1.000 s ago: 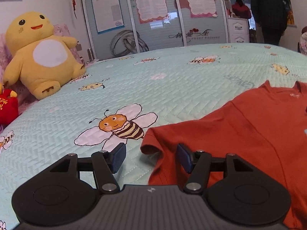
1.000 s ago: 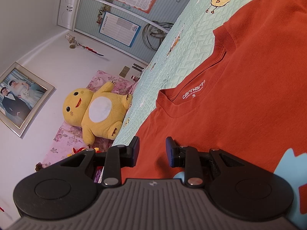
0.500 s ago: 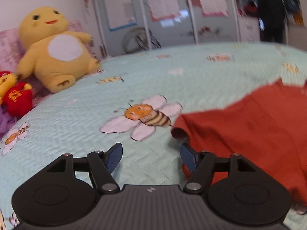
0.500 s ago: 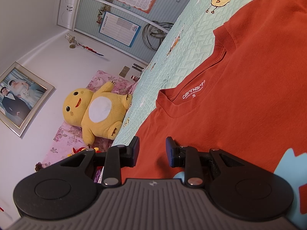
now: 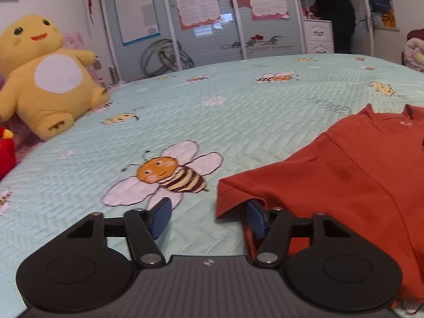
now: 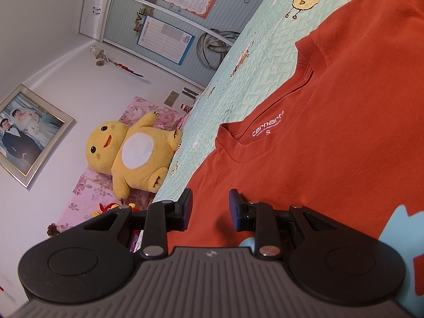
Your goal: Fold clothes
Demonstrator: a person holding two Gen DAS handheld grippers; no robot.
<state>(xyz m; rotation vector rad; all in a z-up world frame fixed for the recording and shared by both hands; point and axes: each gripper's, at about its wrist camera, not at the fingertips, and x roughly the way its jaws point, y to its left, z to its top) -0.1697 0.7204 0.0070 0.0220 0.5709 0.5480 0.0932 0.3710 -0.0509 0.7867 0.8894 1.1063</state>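
Observation:
An orange-red T-shirt (image 5: 352,169) lies spread on the pale green bee-print bedspread (image 5: 238,111). In the left wrist view my left gripper (image 5: 209,218) is open at the sleeve's cuff (image 5: 228,198). Its right finger is tucked under the sleeve edge and its left finger rests on bare quilt. In the right wrist view the T-shirt (image 6: 331,132) shows its collar and a white label (image 6: 267,127). My right gripper (image 6: 210,209) is open just above the cloth near the shoulder, with nothing between its fingers.
A big yellow plush toy (image 5: 45,79) sits at the bed's far left by pink pillows, beside a red toy (image 5: 6,151). Wardrobe doors (image 5: 201,21) with posters stand behind the bed. A person in dark clothes (image 5: 335,18) stands at the far right.
My left gripper swung left and came back to the sleeve, and its right finger now sits under the cuff. The right gripper has stayed still.

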